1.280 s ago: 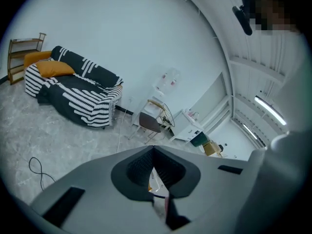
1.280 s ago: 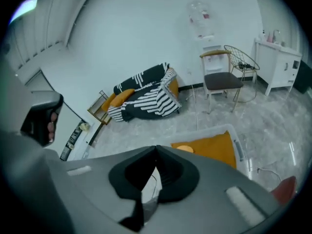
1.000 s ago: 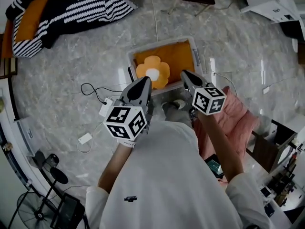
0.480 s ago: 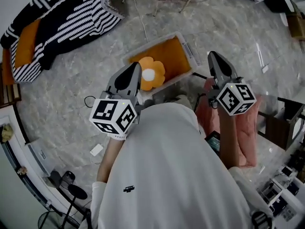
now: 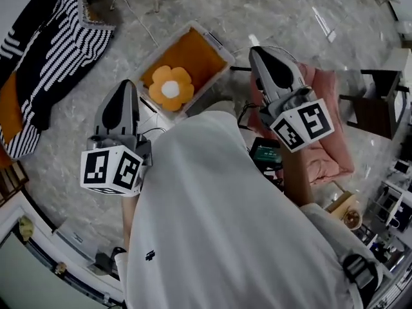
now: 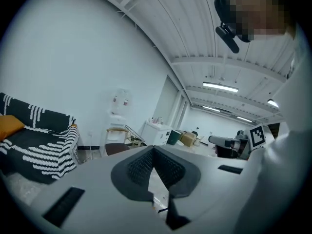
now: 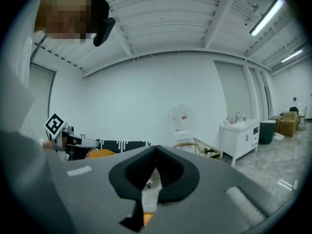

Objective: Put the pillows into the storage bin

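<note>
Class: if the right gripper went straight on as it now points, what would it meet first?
Nothing close. The right gripper, jaws shut, points across open room; the first thing looks like the far white wall near the chair, though depth is unclear.

Jaws together on the left claw [image 5: 123, 87] and right claw [image 5: 257, 53]; both empty.

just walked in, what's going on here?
A person stands over a storage bin on the floor with a gripper in each hand. The bin holds an orange pillow with a flower-shaped pillow on it. The left gripper and right gripper are both shut, empty and raised, touching nothing. What looks like a pink pillow lies outside the bin on the person's right, probably the next one to go in.
</note>
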The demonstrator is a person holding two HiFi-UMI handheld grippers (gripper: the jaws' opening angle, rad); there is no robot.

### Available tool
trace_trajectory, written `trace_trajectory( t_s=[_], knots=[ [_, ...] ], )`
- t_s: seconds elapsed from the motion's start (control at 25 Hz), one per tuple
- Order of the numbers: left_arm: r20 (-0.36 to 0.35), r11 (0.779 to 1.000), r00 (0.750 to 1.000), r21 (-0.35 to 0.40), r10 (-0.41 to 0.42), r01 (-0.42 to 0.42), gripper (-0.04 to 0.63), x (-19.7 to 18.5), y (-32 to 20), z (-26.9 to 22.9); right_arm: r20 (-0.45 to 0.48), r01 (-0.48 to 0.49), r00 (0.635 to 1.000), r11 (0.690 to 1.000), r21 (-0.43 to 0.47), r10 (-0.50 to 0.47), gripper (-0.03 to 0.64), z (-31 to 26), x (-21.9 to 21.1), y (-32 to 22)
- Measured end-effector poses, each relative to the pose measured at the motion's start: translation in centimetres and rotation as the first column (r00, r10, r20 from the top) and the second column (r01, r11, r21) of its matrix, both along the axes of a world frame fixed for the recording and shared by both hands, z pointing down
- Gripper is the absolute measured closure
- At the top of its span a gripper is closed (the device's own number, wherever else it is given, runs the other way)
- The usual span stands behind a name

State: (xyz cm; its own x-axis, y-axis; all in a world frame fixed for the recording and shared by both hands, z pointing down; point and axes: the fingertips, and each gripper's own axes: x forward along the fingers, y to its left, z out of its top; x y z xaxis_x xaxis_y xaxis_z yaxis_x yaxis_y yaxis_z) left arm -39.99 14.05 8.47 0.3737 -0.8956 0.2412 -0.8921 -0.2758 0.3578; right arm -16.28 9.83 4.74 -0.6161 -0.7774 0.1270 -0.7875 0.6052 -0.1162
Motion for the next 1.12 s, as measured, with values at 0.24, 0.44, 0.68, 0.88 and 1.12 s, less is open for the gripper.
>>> trace_trajectory(
  t_s=[0.24, 0.44, 0.68, 0.88, 1.12],
  knots=[
    [-0.018, 1.000, 0.999, -0.009, 0.029, -0.029, 0.586, 1.8, 0.7, 0.5, -0.052, 0.018, 0.998, 1.000, 0.007, -0.017, 0.606, 1.6, 1.0, 1.6],
    [-0.007, 0.999, 0.999, -0.008, 0.050, -0.050, 0.586, 3.0, 1.1, 0.5, -0.078, 0.053, 0.995, 0.998, -0.039, -0.056, 0.606, 2.7, 0.2, 2.5],
    [-0.011, 0.997, 0.997, -0.016, 0.075, -0.075, 0.586, 3.7, 0.9, 0.8, -0.222, 0.112, 0.967, 0.992, -0.059, -0.122, 0.606, 4.0, -1.5, 2.8],
    [-0.011, 0.994, 0.995, -0.029, 0.102, -0.102, 0.586, 4.3, 1.5, 1.2, -0.200, 0.103, 0.973, 0.992, -0.069, -0.115, 0.606, 3.7, -1.8, 3.1],
    [-0.019, 0.995, 0.996, -0.048, 0.086, -0.087, 0.586, 3.2, 1.7, 1.7, -0.211, 0.098, 0.971, 0.992, -0.079, -0.113, 0.606, 3.9, -2.0, 3.2]
  ],
)
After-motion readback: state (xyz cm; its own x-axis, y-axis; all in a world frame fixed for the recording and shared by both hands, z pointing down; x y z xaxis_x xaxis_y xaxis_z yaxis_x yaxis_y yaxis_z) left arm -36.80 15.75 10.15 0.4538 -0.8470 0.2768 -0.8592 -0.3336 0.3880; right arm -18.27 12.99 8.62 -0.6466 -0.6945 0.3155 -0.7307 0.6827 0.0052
